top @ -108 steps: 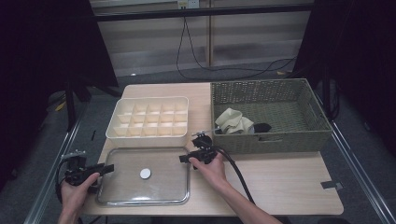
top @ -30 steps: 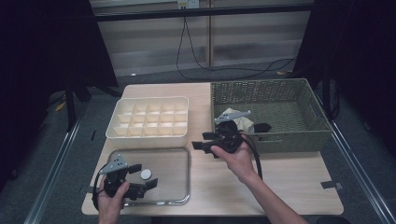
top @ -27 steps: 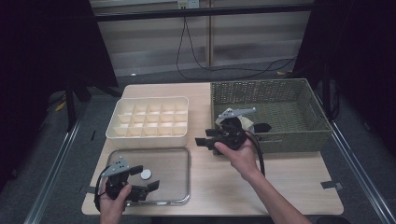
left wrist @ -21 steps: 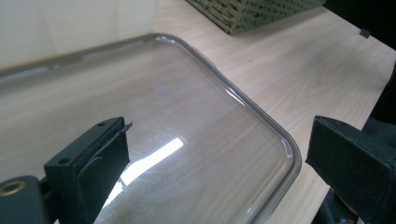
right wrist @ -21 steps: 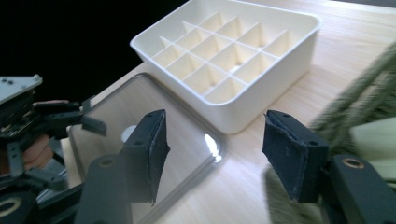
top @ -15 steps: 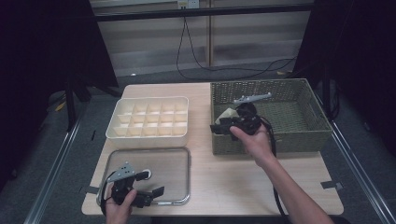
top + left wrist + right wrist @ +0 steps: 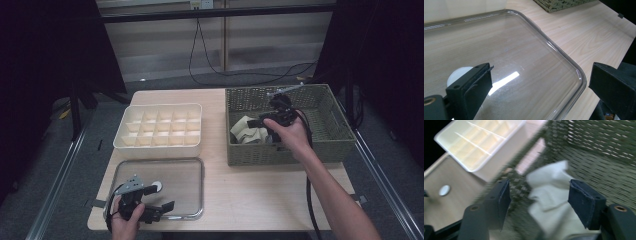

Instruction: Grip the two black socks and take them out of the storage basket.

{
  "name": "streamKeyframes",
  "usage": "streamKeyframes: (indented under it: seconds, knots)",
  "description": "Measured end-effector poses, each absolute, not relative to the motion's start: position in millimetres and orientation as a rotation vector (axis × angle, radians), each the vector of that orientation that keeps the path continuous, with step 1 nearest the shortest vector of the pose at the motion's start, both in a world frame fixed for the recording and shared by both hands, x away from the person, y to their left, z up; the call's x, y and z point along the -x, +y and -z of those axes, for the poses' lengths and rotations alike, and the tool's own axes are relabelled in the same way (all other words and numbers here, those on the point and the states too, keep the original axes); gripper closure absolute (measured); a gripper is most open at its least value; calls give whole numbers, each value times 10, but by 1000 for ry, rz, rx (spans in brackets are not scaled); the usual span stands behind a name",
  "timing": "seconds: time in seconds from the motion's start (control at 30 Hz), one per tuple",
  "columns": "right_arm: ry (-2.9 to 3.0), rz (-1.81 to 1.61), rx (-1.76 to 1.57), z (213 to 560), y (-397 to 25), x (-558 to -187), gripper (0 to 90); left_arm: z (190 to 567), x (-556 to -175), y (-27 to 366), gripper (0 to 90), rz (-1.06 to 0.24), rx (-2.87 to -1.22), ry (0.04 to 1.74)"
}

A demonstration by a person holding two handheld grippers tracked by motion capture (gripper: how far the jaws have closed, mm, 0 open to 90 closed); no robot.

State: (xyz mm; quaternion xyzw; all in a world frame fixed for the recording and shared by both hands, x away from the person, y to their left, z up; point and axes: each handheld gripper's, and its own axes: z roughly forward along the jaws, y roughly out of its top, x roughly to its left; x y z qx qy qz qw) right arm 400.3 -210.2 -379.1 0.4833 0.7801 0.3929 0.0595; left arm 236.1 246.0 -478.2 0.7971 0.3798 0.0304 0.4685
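A clear lid (image 7: 165, 180) with a white knob (image 7: 157, 187) lies flat at the table's front left. My left gripper (image 7: 159, 210) hangs open over its front right corner, jaws wide apart; the lid's rim (image 7: 574, 72) runs between them in the left gripper view. A cream compartment box (image 7: 160, 127) stands behind the lid. My right gripper (image 7: 260, 127) is inside the woven basket (image 7: 300, 145), open above a crumpled cream cloth (image 7: 246, 131). In the right gripper view the cloth (image 7: 546, 202) lies between the spread jaws, and nothing is gripped.
The basket takes up the table's right rear. Bare wood (image 7: 260, 195) spans the front middle and right. A cable trails from the right gripper along the forearm. Metal rails flank the table on both sides.
My right gripper has moved from in front of the basket up and over its wall, down toward the cloth. My left gripper has slid along the lid's front edge toward its right corner.
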Motion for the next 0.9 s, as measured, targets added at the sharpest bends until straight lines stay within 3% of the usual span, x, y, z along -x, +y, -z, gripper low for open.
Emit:
streamKeyframes:
  seconds: [0.43, 0.9]
  knots:
    - [2432, -983, -1546, 3948, -2254, -4442, 245, 4774, -2360, 2459, 43, -73, -1944, 934]
    - [2548, -902, -1573, 4216, -2118, -4610, 245, 4764, -2353, 2474, 38, -85, -1945, 915]
